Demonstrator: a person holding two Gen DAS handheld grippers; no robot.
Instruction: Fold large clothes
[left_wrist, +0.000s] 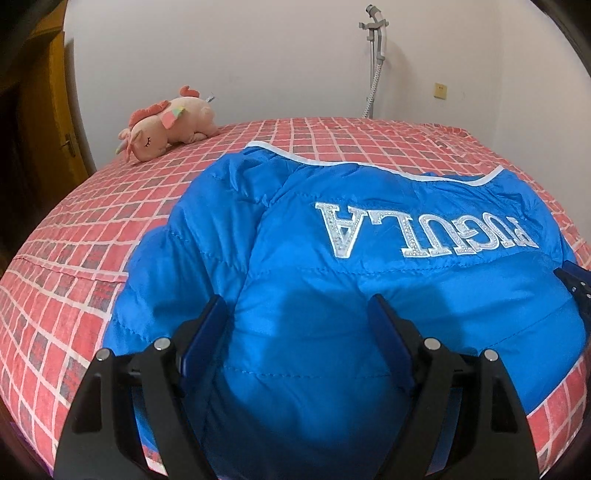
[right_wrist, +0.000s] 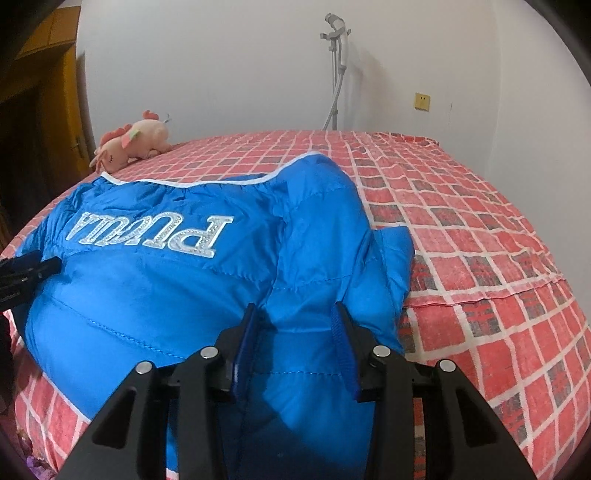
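A puffy blue jacket (left_wrist: 332, 280) with silver letters and white trim lies back-up on the bed, both sleeves folded in over its sides. It also shows in the right wrist view (right_wrist: 177, 280). My left gripper (left_wrist: 299, 306) is open, its blue-padded jaws wide apart over the jacket's near left part. My right gripper (right_wrist: 297, 314) is open, its jaws straddling a raised fold of the jacket near the right sleeve. The right gripper's tip shows at the edge of the left wrist view (left_wrist: 576, 288), and the left gripper's tip at the edge of the right wrist view (right_wrist: 29, 271).
The bed has a red checked cover (left_wrist: 92, 229), also seen in the right wrist view (right_wrist: 480, 229). A pink plush toy (left_wrist: 166, 125) lies at its far left corner. A garment steamer pole (left_wrist: 375, 59) stands by the white wall. A wooden door (left_wrist: 40, 122) is at left.
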